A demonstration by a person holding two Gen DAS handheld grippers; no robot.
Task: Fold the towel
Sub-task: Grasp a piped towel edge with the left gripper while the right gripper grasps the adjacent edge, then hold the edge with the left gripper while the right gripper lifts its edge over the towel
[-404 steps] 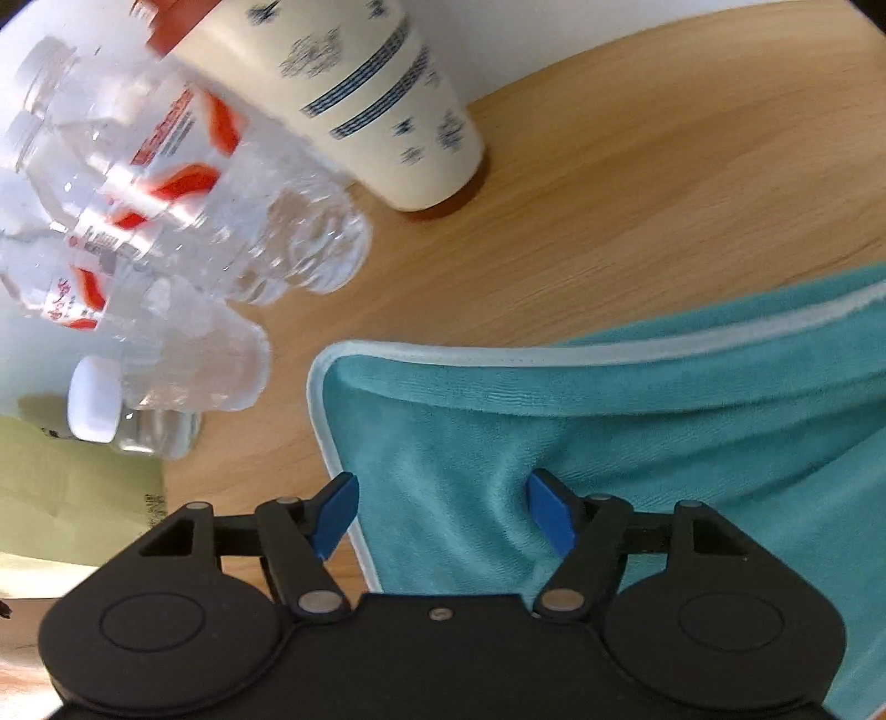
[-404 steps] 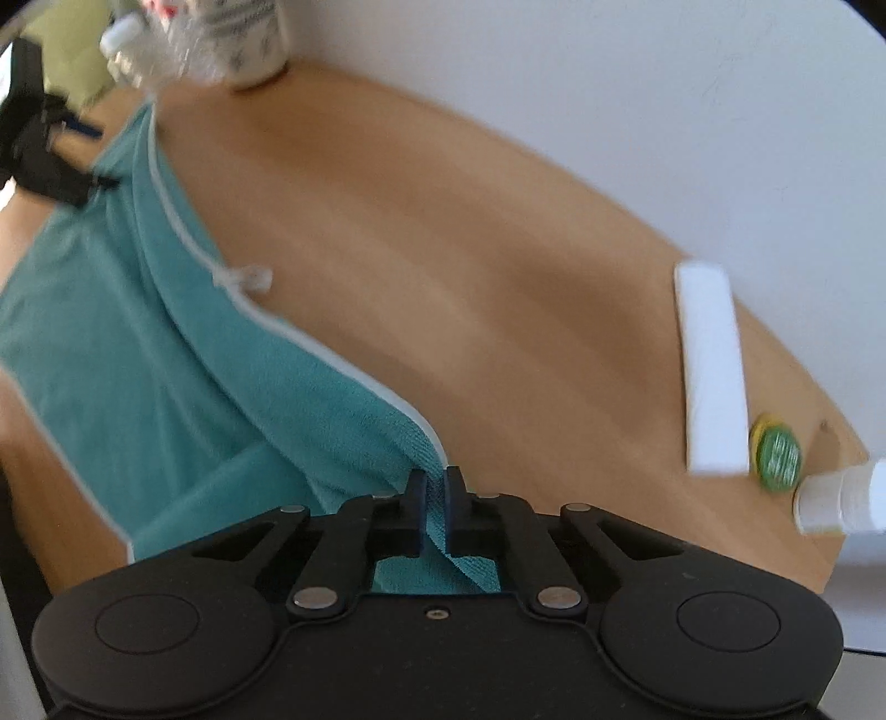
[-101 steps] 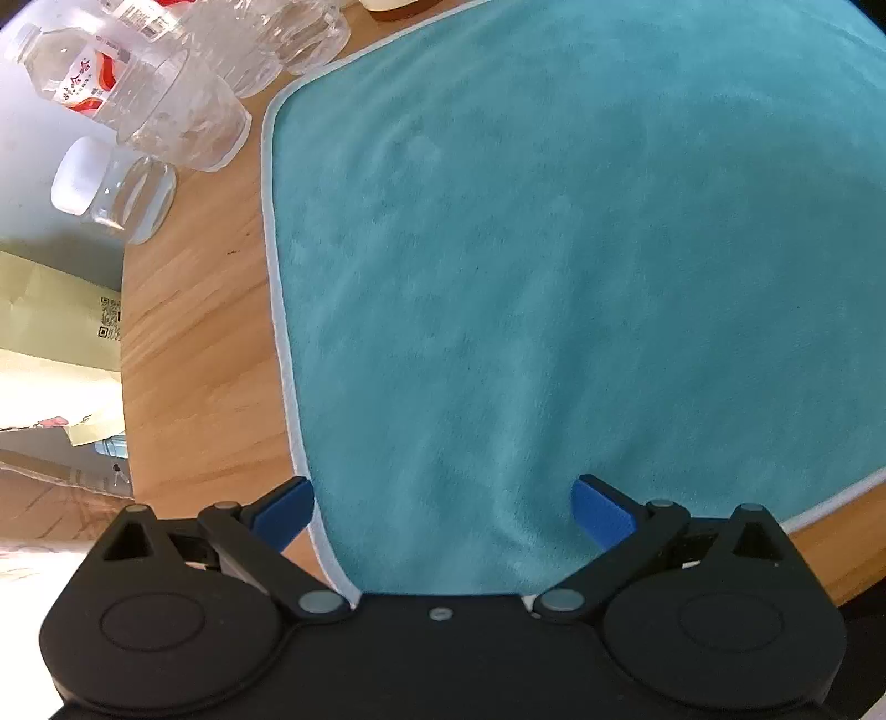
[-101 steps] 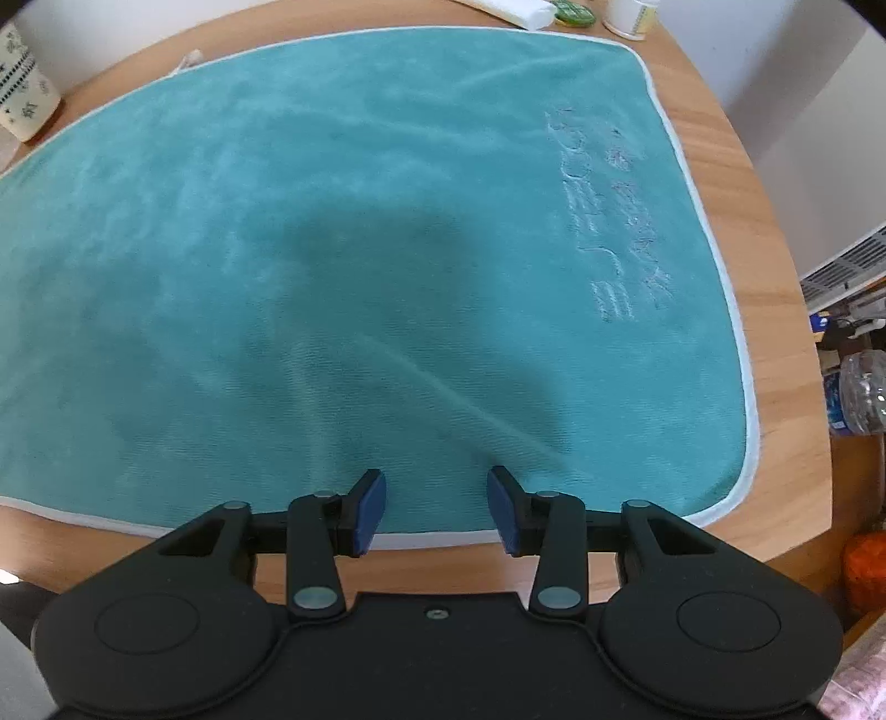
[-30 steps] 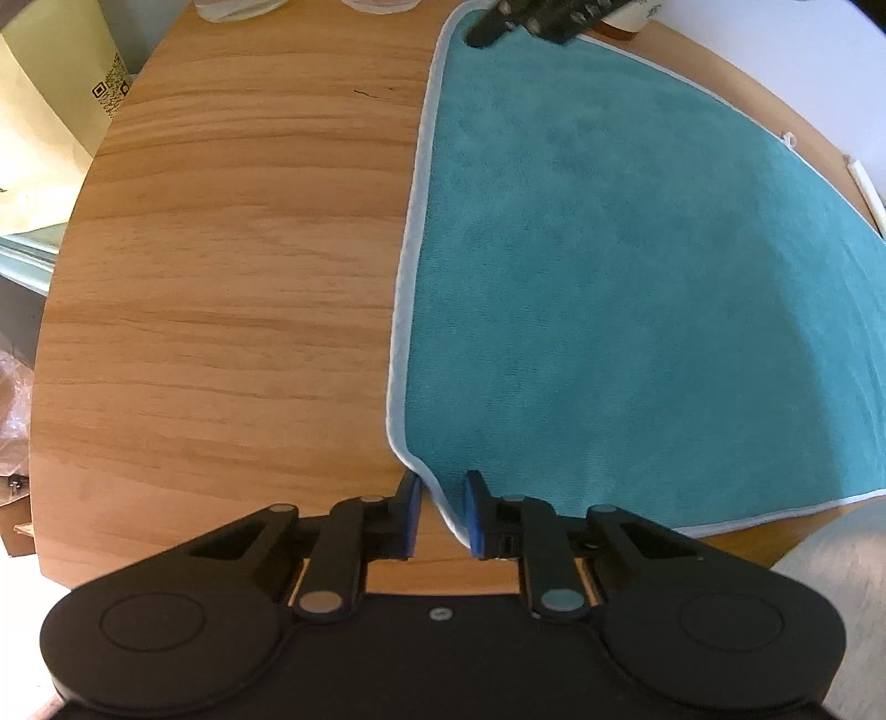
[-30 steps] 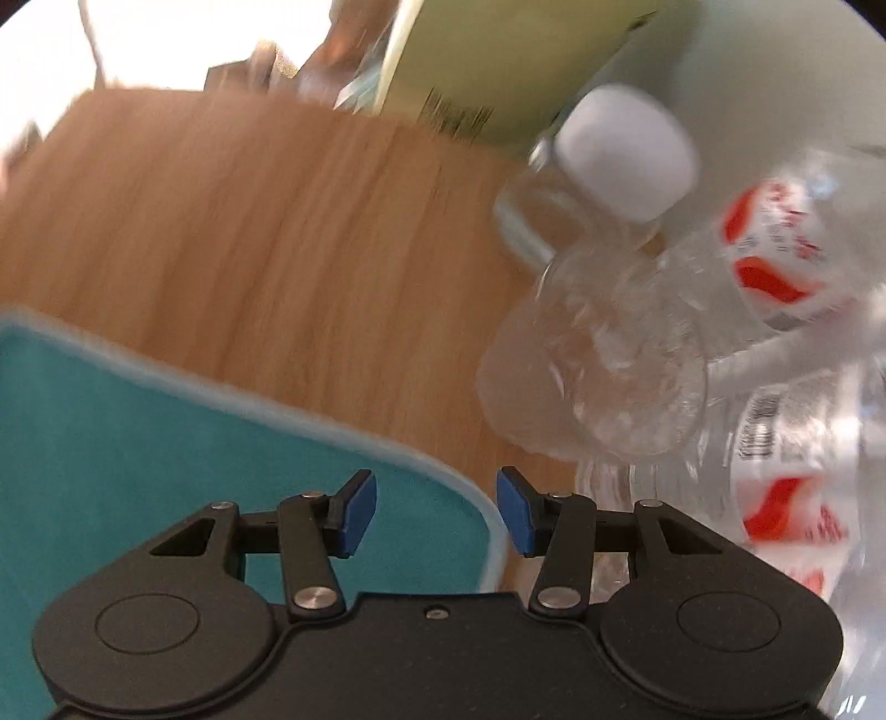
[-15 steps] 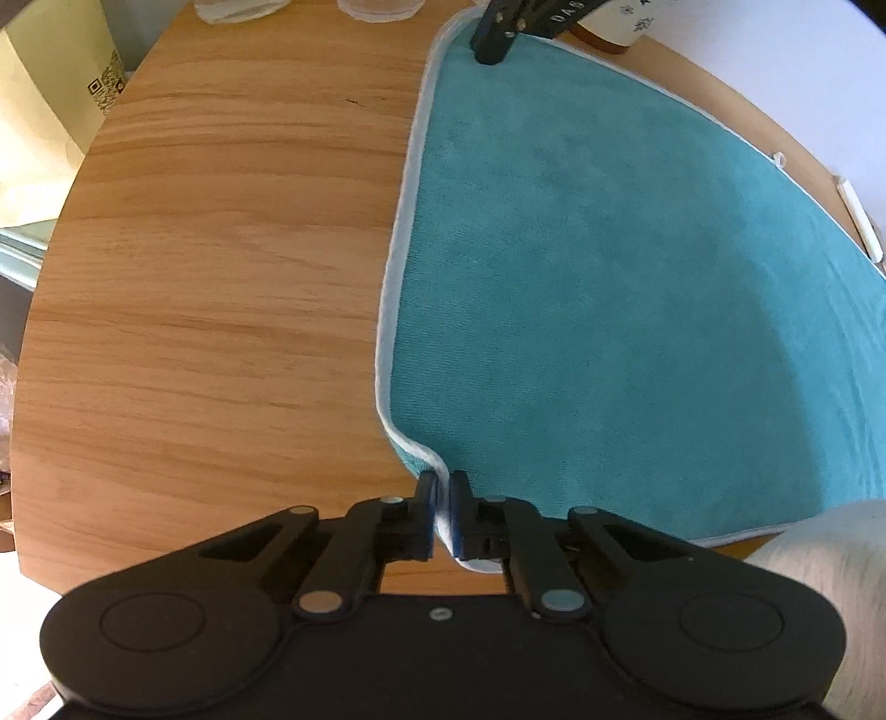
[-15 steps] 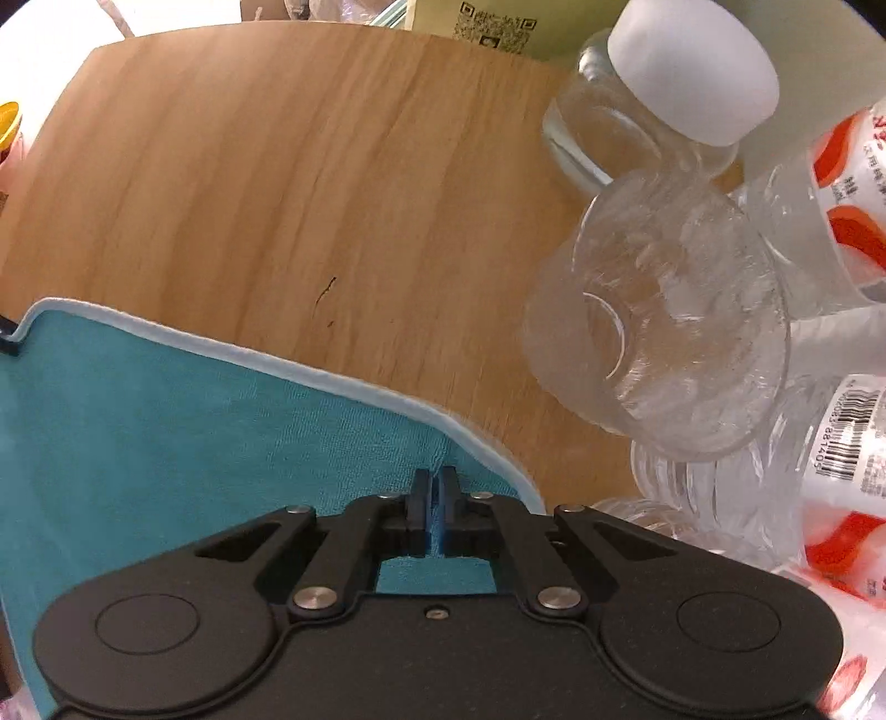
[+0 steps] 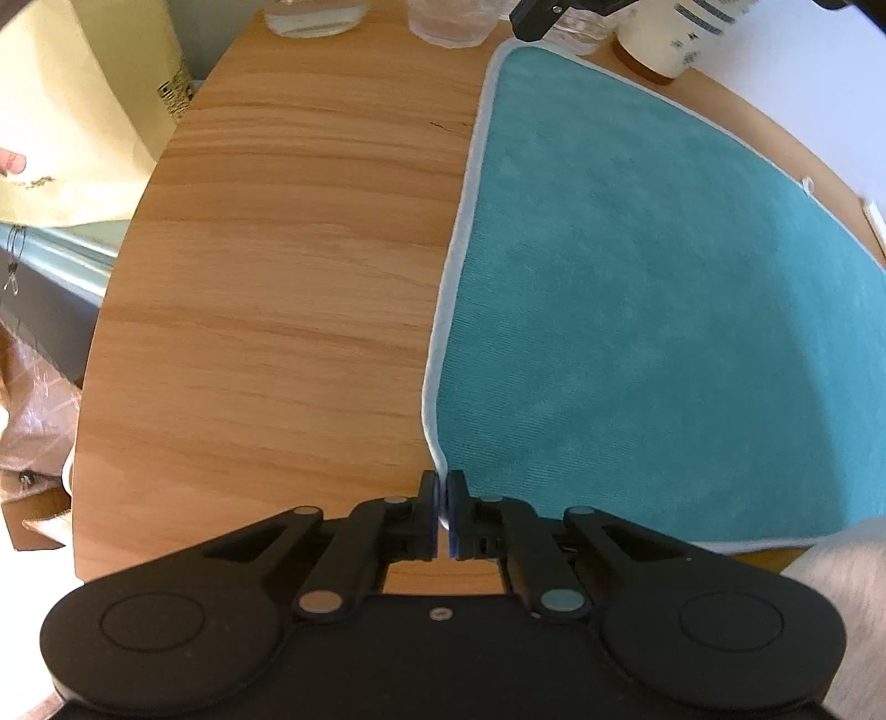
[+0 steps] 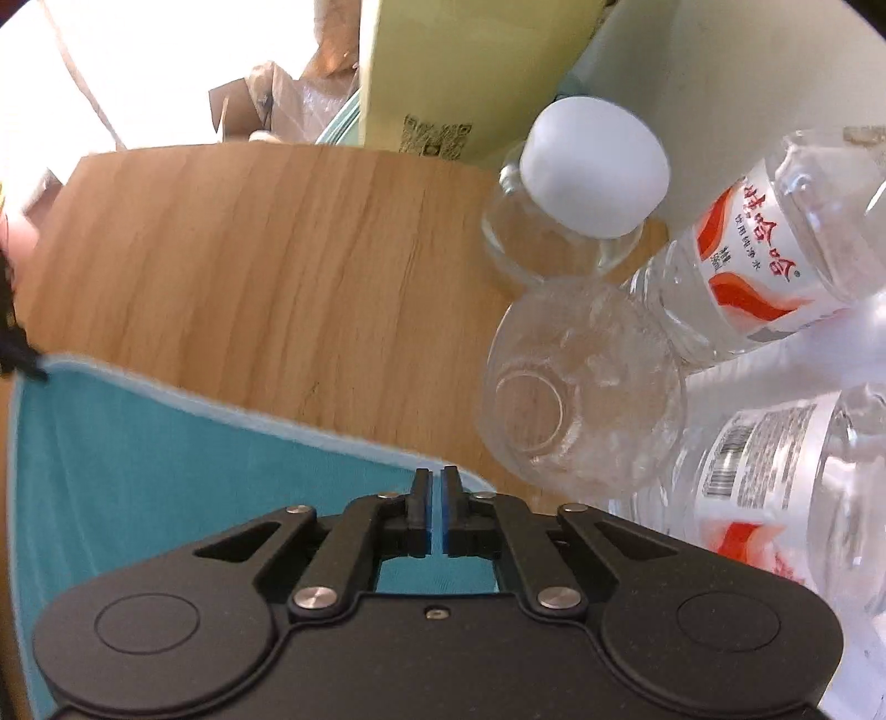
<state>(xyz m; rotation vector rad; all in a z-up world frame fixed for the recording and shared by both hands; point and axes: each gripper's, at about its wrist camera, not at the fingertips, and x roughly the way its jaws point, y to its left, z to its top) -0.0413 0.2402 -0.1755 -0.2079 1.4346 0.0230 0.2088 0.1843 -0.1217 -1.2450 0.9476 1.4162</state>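
A teal towel [image 9: 637, 304] with a pale hem lies spread flat on the round wooden table [image 9: 277, 277]. My left gripper [image 9: 443, 501] is shut on the towel's near left corner, with the hem pinched between the blue pads. My right gripper [image 10: 436, 487] is shut on the far left corner of the towel [image 10: 166, 471], close to the glassware. The left wrist view shows the right gripper [image 9: 540, 16] as a black shape at the top edge. In the right wrist view, the left gripper [image 10: 14, 343] shows at the left edge, on the other corner.
A clear glass [image 10: 581, 387], a white-lidded jar [image 10: 581, 183] and water bottles [image 10: 747, 249] crowd the table just right of my right gripper. A paper cup [image 9: 675, 33] stands past the towel's far edge. A yellow-green bag [image 9: 72, 111] is off the table's left side. A grey sleeve [image 9: 841, 581] is at lower right.
Within the last second both grippers went from open to shut on the towel's left corners. The hem between them now runs straighter, and the right wrist view has tilted up a little.
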